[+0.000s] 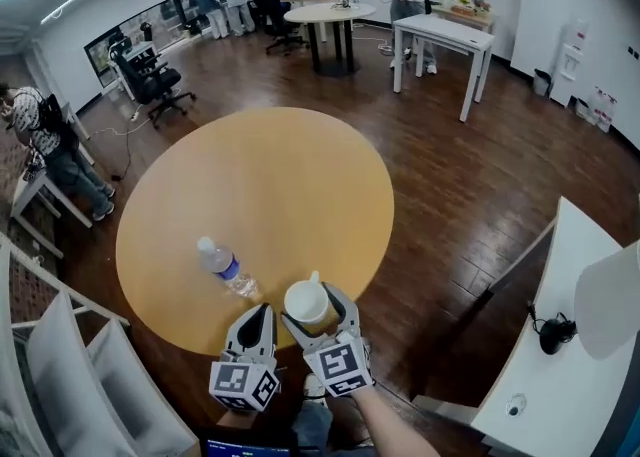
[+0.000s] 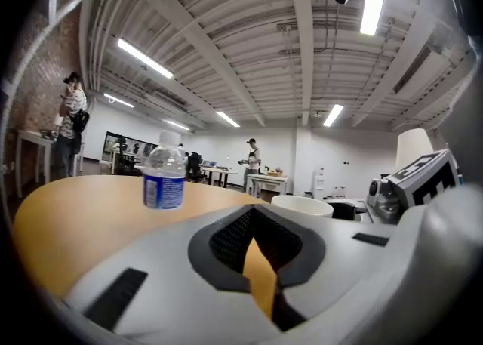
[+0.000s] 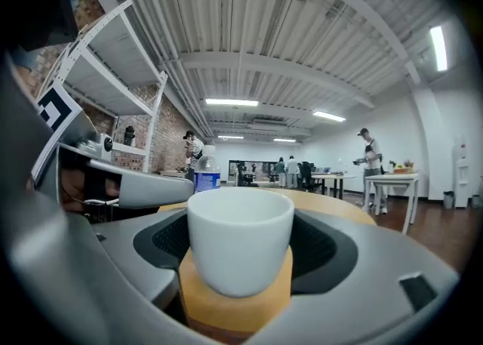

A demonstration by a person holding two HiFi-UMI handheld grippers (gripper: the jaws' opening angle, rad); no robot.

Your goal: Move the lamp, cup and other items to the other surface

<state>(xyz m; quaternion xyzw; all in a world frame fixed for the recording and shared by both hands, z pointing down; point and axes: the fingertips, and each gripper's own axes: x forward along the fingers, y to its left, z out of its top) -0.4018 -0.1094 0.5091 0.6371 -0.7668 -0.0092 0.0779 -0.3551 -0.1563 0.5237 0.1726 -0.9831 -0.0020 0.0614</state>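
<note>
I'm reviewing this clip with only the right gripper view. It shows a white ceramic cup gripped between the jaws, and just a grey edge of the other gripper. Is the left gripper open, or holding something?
Observer: The left gripper view shows the left gripper shut, jaws together, with nothing between them.
Operator: The task mentions a lamp. I can't find one in my view.
Observer: In the head view a white conical lampshade stands on a flat white tabletop at the far right. A strip of dark wooden floor separates it from the round tan wooden table.
</note>
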